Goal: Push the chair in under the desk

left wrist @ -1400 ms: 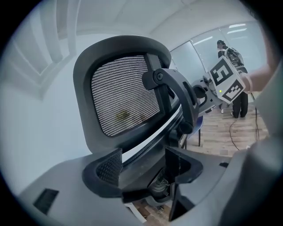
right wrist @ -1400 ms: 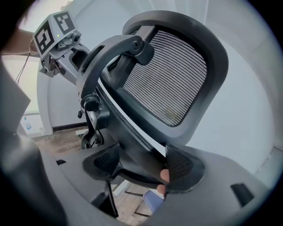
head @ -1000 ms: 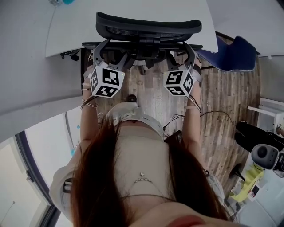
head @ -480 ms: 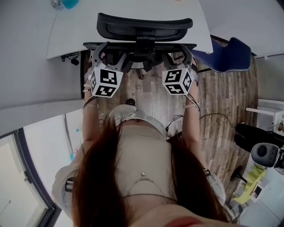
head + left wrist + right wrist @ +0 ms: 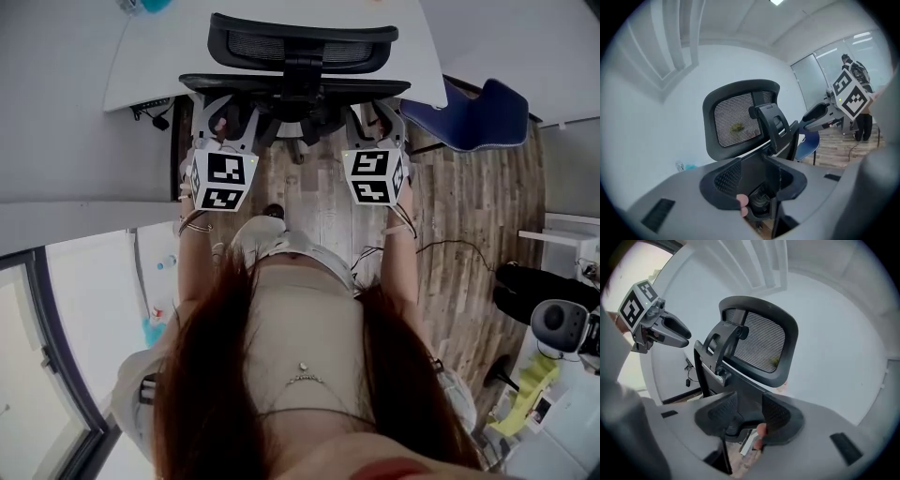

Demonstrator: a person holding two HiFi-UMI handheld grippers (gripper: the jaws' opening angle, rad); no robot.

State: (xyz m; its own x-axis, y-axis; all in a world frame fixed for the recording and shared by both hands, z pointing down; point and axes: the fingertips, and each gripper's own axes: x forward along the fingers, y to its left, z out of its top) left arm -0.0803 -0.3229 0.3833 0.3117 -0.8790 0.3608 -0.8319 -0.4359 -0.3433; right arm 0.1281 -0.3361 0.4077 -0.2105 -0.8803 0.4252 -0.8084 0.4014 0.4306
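Two chairs are in view: one black office chair and one blue chair. There is one white tabletop and one person.

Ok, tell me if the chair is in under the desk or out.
Mostly in: the chair has its backrest at the desk edge, no seat showing outside it.

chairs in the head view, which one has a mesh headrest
The black office chair at the white desk, straight ahead; the blue chair right of it shows none.

Arms outstretched, left gripper, right gripper, fingers just closed onto the chair back
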